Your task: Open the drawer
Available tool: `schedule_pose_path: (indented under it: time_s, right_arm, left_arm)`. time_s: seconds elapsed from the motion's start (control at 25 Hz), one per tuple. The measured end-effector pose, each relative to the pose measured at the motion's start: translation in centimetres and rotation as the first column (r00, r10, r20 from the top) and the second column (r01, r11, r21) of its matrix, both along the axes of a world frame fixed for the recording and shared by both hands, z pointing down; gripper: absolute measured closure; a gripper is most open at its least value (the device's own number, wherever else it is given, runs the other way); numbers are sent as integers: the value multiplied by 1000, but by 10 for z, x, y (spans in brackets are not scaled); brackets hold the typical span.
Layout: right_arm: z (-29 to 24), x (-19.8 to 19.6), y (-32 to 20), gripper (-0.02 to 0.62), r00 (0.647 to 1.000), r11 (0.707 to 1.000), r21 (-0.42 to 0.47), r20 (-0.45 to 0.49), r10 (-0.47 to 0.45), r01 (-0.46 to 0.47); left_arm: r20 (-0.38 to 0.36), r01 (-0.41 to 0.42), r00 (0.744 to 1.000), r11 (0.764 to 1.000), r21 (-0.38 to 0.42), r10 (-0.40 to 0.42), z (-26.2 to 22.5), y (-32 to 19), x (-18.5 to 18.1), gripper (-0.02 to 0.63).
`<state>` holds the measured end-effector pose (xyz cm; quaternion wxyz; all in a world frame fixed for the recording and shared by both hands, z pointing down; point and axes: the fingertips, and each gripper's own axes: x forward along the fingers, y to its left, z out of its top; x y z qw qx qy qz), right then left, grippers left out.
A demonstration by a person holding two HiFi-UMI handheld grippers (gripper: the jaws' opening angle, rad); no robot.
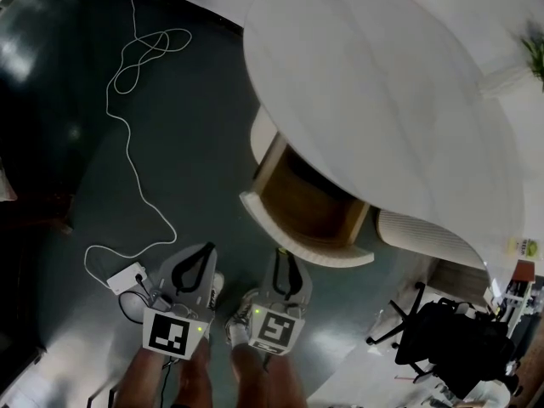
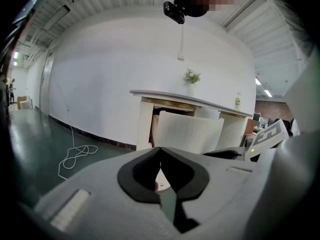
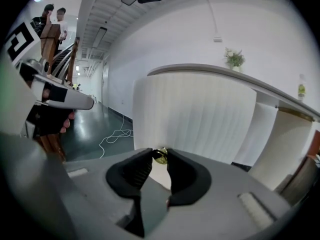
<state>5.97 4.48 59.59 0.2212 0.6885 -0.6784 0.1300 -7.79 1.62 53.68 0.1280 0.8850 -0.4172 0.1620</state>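
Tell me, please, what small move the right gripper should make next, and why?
Probably a short, straight pull toward the person. The right gripper has its jaws closed on the brass knob, and in the head view the drawer stands partly out from under the white desk top, wooden inside showing, so the grip looks ready to draw it out more.

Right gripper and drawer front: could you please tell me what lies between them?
A small gold knob on the drawer front, pinched in the right gripper, as the right gripper view shows.
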Motion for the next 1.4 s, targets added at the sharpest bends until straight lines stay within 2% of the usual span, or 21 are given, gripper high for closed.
schedule_pose_path:
  time_s: [0.68, 1.04, 1.4]
  right_arm:
    - [1, -21, 38, 494, 1000, 1000, -11, -1, 7, -7]
    - [4, -28, 53, 494, 1000, 999, -50, 6, 1, -1]
    - [6, -29, 53, 492, 1000, 999, -53, -22, -5, 4]
  left_arm:
    - [11, -20, 1000, 997, -69, 21, 16, 15, 1, 595]
    - [7, -17, 1000, 996, -89, 18, 15, 20, 1, 595]
    - [16, -2, 1000, 998, -67, 3, 10, 17, -5, 595]
